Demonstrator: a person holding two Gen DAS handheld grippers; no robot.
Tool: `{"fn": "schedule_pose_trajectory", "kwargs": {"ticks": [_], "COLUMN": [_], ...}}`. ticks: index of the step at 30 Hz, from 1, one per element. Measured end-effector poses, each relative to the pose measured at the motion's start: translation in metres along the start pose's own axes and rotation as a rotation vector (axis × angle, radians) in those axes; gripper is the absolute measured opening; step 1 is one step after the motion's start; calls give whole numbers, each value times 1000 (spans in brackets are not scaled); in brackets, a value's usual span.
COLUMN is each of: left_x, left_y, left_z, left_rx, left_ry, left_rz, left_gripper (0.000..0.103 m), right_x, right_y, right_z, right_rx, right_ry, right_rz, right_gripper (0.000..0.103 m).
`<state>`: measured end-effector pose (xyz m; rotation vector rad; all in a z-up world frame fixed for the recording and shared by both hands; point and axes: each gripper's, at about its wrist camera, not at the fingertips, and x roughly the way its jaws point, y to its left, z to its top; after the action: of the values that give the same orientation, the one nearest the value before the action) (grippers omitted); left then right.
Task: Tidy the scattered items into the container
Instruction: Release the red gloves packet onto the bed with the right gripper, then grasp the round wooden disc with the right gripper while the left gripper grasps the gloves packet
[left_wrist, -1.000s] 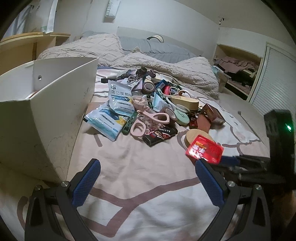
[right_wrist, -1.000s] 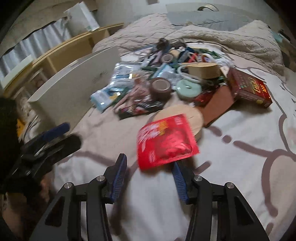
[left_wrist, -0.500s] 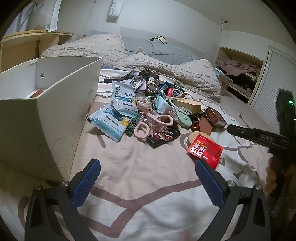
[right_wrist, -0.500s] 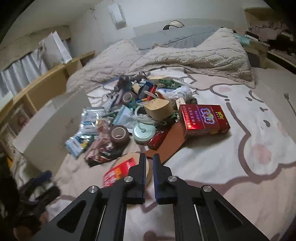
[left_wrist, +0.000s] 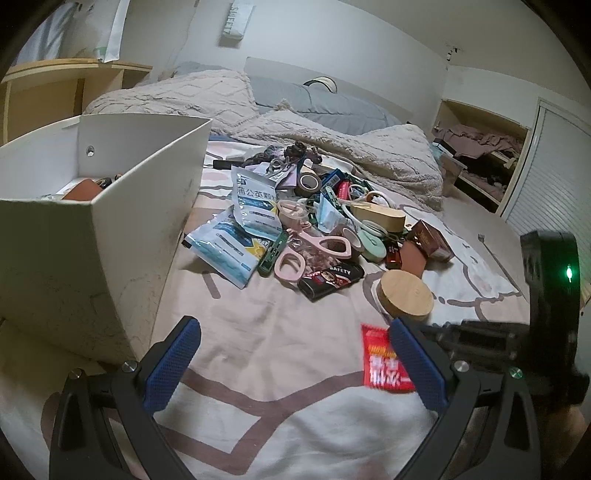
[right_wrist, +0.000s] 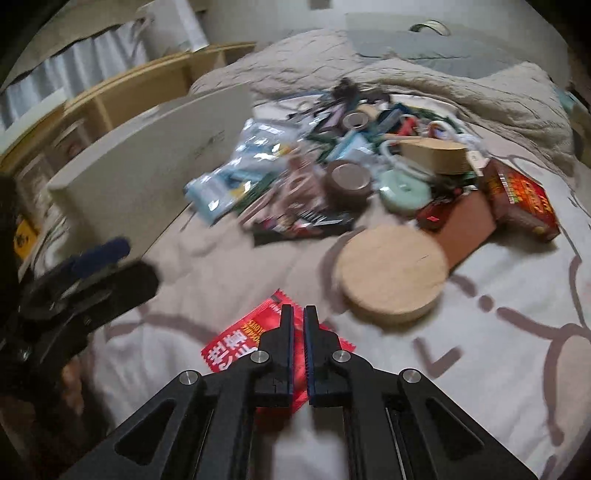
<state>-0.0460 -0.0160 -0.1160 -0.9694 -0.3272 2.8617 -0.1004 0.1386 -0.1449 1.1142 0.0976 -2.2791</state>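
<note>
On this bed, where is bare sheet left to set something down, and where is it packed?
Bare sheet lies between the white box and the red packet, in front of the left tool. More lies right of the wooden disc. The pile from the blue pouches to the red carton is crowded.
</note>
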Motion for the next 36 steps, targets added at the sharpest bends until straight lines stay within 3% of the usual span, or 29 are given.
{"fn": "schedule_pose_trajectory", "kwargs": {"ticks": [4, 11, 15, 21, 24, 26, 30, 32, 33, 35, 36], "left_x": [2, 7, 8, 18, 23, 27, 32, 34, 36, 37, 37], "left_y": [-2, -14, -32, -60, -67, -71, -74, -72, -71, -67, -67], "left_z": [-1, -8, -16, -29, -33, -35, -37, -38, -38, -37, -37], "left_rx": [5, 29, 81, 166, 180, 200, 214, 210, 207, 195, 193], "left_ry": [9, 29, 32, 63, 75, 75, 71, 70, 70, 72, 71], "left_rz": [-15, -65, -93, -117, -107, -96, -62, -41, -26, -30, -31], "left_gripper": [103, 103, 103, 103, 103, 103, 103, 92, 86, 85, 84], "right_x": [-9, -36, -37, -28, -27, -27, -21, -16, -13, -8, -5], "right_y": [4, -39, -63, -70, -68, -66, -58, -54, -52, -50, -50], "right_z": [-2, 9, 20, 24, 22, 21, 24, 25, 26, 25, 24], "right_rx": [11, 144, 188, 155, 148, 143, 104, 81, 73, 64, 60], "right_ry": [16, -89, -89, -85, -98, -113, -115, -110, -109, -110, -108], "right_rz": [77, -32, -69, -72, -65, -72, -85, -96, -101, -120, -140], "right_gripper": [6, 6, 6, 11, 30, 58, 58, 60, 62, 74, 75]}}
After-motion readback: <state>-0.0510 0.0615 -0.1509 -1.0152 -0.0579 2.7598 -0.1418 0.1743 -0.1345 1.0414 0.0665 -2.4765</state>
